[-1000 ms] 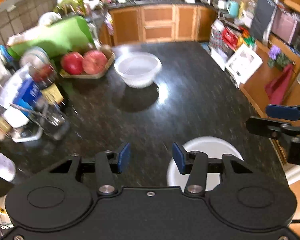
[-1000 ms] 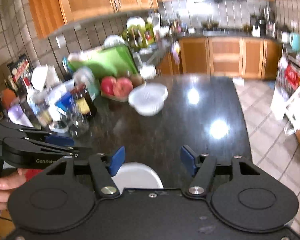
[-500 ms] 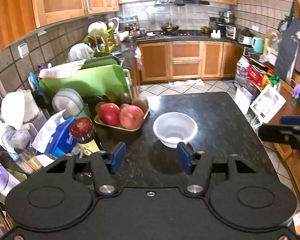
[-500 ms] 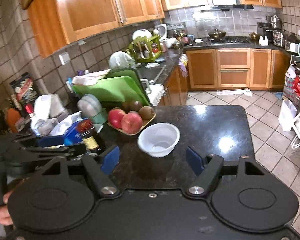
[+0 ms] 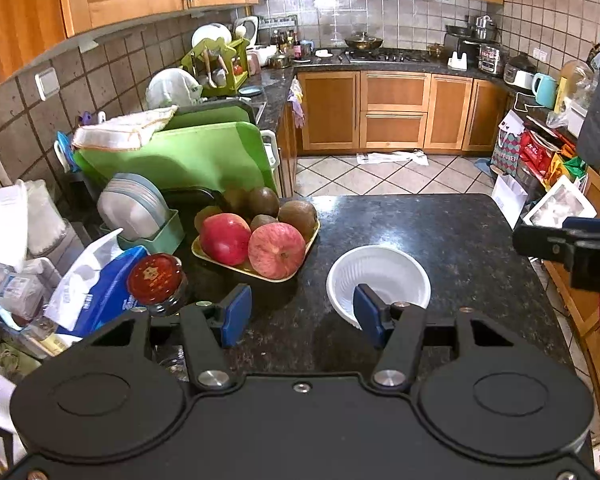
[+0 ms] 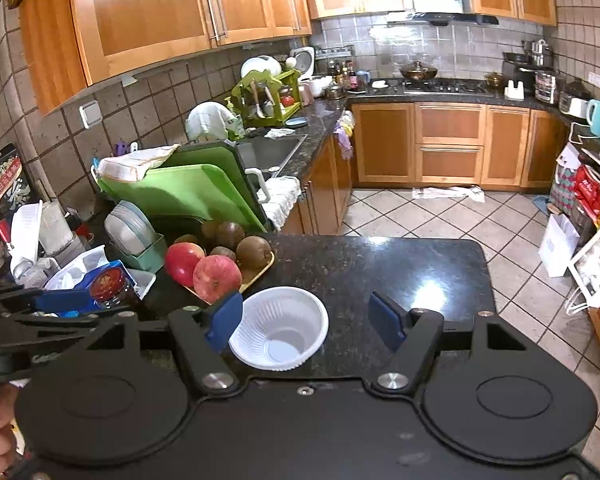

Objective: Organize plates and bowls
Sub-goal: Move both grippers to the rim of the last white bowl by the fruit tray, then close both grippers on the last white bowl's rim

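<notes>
While both claws gape, the white ribbed bowl [image 6: 279,328] sits upright.

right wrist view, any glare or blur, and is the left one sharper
Right wrist view: sharp, bright glare patch on the countertop beyond the white bowl, upper cabinets blown out. Left wrist view: equally sharp, only faint sheen on the countertop. Both bend straight edges, fisheye style.

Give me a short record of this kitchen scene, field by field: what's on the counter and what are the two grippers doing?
surface: dark stone counter
bowl: white, upright, empty
fruit tray: apples and kiwis, left of the bowl
plates: grey stack in a green holder
left gripper: open, empty
right gripper: open, empty, bowl just beyond it
</notes>
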Demonstrator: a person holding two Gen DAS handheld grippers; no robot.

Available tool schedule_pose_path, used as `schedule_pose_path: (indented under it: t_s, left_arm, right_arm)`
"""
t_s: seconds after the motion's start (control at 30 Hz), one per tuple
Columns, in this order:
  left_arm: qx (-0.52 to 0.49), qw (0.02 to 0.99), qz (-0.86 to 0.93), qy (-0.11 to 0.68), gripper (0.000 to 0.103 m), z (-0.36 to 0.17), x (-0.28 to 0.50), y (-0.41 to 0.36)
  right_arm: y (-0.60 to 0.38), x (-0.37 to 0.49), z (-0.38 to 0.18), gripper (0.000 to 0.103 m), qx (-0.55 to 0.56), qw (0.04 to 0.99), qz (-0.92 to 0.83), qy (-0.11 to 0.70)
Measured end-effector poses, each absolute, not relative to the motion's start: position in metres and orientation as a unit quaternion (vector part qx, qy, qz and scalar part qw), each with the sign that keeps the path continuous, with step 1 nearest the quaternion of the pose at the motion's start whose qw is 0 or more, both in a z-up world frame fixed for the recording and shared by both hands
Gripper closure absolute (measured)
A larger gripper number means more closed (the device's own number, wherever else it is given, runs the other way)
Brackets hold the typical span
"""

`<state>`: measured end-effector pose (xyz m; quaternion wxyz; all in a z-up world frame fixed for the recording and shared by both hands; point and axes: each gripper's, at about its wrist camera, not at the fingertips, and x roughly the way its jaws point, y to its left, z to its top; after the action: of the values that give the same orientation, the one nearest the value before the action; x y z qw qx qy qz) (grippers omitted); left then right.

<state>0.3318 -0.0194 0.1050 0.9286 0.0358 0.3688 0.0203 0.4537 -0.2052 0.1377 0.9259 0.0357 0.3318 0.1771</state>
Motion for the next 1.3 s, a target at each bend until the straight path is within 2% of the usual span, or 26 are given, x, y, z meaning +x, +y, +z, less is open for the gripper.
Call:
schedule_pose_path:
  t_s: [0.07,0.13,0.5,0.67,0.8,0.97,1.03,1.17,1.3]
  left_arm:
    - [0.034,0.928,0.022,0.370,0.041,0.102,0.342,-0.018]
    - [0.033,0.927,0.024,0.374,0.042,0.097,0.352,-0.017]
    - [0.014,0.907,0.015,0.420,0.042,0.050,0.407,-0.017]
    - [-0.019,0.895,0.034,0.444,0.042,0.033,0.424,-0.014]
    - [-0.002,0.885,0.033,0.464,0.043,0.025,0.435,-0.020]
    - [0.022,0.881,0.017,0.473,0.044,0.016,0.440,-0.029]
    - [0.024,0.877,0.016,0.479,0.044,0.013,0.441,-0.030]
    - [0.028,0.876,0.015,0.481,0.049,0.010,0.444,-0.032]
    - [0.024,0.874,0.007,0.486,0.049,0.004,0.451,-0.034]
  right_arm:
    - [-0.198,0.462,0.133,0.033,0.025,0.921,0.183,0.342]
    - [-0.191,0.474,0.125,0.043,0.013,0.916,0.189,0.353]
    - [-0.177,0.537,0.054,0.044,0.027,0.892,0.186,0.411]
    - [-0.179,0.561,0.023,0.050,0.053,0.872,0.173,0.454]
    - [-0.177,0.574,0.002,0.055,0.059,0.854,0.173,0.487]
    - [-0.171,0.580,-0.007,0.056,0.054,0.857,0.167,0.484]
    - [-0.170,0.581,-0.008,0.065,0.055,0.858,0.169,0.482]
    - [-0.170,0.582,-0.011,0.066,0.055,0.854,0.171,0.489]
    - [-0.166,0.584,-0.016,0.067,0.050,0.852,0.178,0.490]
